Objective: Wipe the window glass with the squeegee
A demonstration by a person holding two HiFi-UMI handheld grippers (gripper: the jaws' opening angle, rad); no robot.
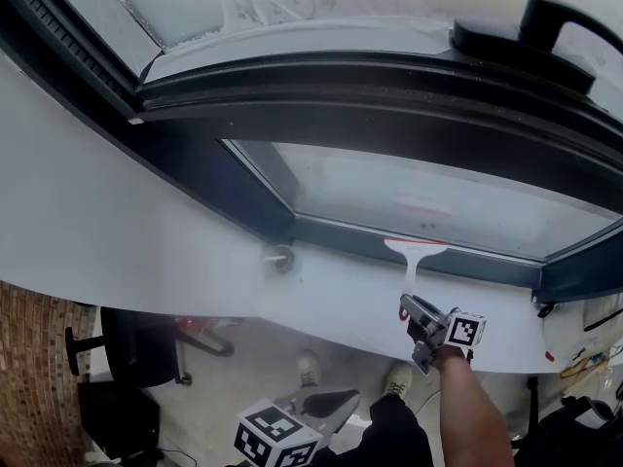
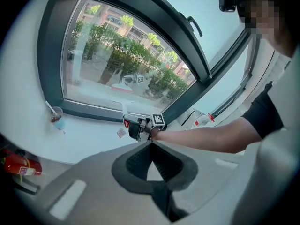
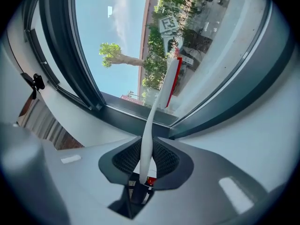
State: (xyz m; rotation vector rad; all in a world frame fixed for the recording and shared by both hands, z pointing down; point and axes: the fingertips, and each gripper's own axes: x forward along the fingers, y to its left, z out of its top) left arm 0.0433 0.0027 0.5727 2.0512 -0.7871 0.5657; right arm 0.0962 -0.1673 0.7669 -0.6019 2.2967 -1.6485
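At bottom centre of the head view, the left gripper (image 2: pixel 151 148) hangs low above the floor, well apart from the window. Its jaws are closed tip to tip, with nothing between them.

Up and right of it, the person's forearm (image 1: pixel 469 405) leads to the right gripper (image 1: pixel 419 321), raised in front of the white sill (image 1: pixel 195 261). Its jaws are clamped on the lower end of the white handle of the squeegee (image 1: pixel 413 253).

The handle runs upward from the jaws, across the sill. The squeegee head, with a red strip along its edge, lies against the bottom edge of the window glass (image 1: pixel 458 197), just above the lower bar of the dark frame (image 1: pixel 341 100).

At centre left of the head view, a cup with a straw (image 2: pixel 57 118) stands on the sill, well apart from the squeegee.

At upper right, a dark window handle (image 1: pixel 545 29) sits on the upper sash. Trees and buildings show through the glass.
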